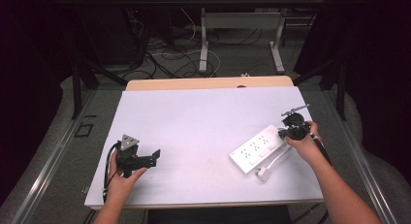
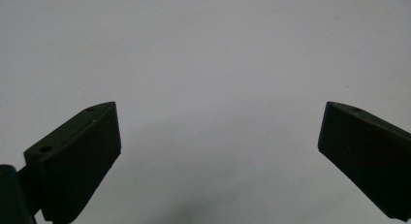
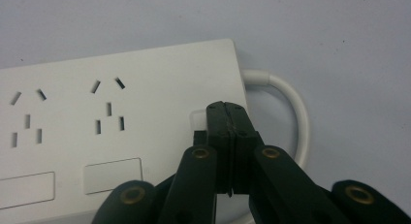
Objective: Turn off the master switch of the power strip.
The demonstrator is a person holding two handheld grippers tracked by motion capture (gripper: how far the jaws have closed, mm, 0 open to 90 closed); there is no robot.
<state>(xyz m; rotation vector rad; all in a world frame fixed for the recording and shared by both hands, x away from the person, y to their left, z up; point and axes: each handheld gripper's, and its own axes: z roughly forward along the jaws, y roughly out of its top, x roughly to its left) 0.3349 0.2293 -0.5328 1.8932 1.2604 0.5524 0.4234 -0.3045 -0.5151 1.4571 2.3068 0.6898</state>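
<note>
Overhead, a white rectangular plastic power strip [image 1: 257, 149] lies toward the right of the white table [image 1: 194, 122], the right gripper [image 1: 286, 133] at its far end, the left gripper [image 1: 154, 157] well apart. Left gripper view: jaws spread wide above bare table. Right gripper view: jaws pressed together, tips over the strip's switch [image 3: 197, 118] by its white cable [image 3: 295, 112].

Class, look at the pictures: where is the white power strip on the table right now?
In the high view the white power strip lies angled on the table's right side, under the right tool, whose closed tips rest at its cable end; the left tool is far off.
</note>
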